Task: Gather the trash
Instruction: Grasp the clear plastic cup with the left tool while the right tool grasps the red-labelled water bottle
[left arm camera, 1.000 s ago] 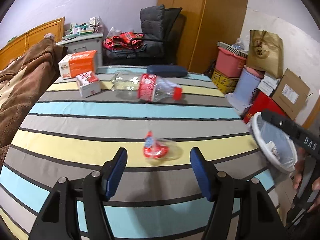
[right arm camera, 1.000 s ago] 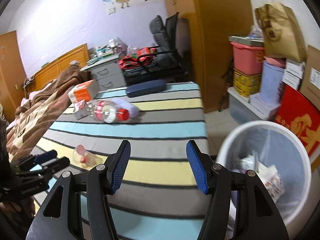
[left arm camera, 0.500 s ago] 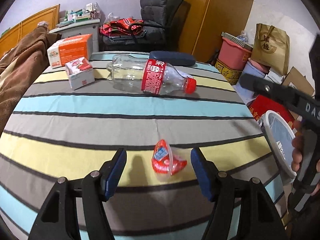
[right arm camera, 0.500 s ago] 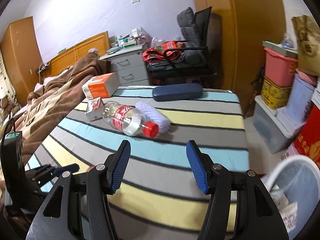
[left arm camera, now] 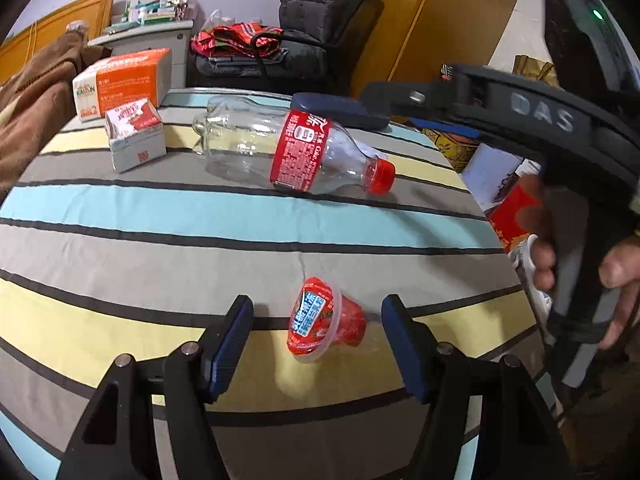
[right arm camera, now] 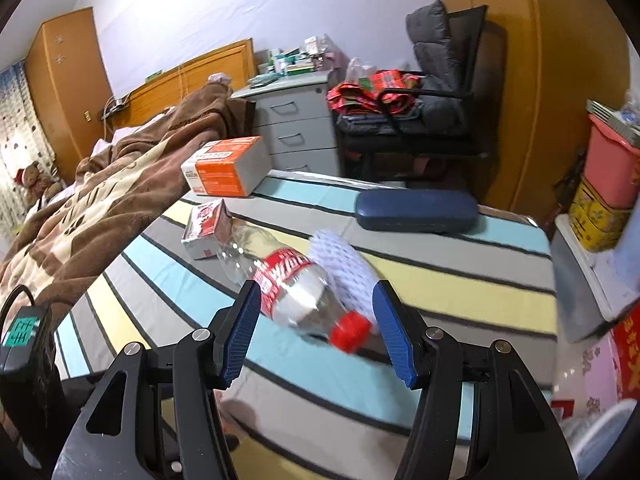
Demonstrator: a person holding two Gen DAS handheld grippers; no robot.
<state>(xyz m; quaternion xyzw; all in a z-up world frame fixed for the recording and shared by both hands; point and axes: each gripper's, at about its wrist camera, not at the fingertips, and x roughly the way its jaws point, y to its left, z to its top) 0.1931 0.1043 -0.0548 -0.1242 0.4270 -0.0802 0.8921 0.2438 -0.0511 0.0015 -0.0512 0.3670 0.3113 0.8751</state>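
Observation:
A small red jelly cup (left arm camera: pixel 326 325) lies on its side on the striped tablecloth (left arm camera: pixel 120 216), between the open fingers of my left gripper (left arm camera: pixel 318 340). A clear plastic bottle (left arm camera: pixel 296 152) with a red label and red cap lies further back. In the right wrist view the same bottle (right arm camera: pixel 304 296) lies between the open fingers of my right gripper (right arm camera: pixel 318 332), its cap toward me. A white foam sleeve (right arm camera: pixel 344 264) lies just behind the bottle. The right gripper's black body (left arm camera: pixel 560 128) shows at the right of the left wrist view.
An orange box (right arm camera: pixel 226 166), a small red-and-white carton (right arm camera: pixel 206 232) and a dark blue case (right arm camera: pixel 416 210) lie at the table's far side. A brown blanket (right arm camera: pixel 100 204) is left. A white bin rim (left arm camera: pixel 532 280) shows behind my hand. Storage boxes (right arm camera: pixel 608 168) stand right.
Both grippers moved forward over the table. The jelly cup now sits between the left fingers, and the bottle between the right fingers. The bin has slid out of the right view.

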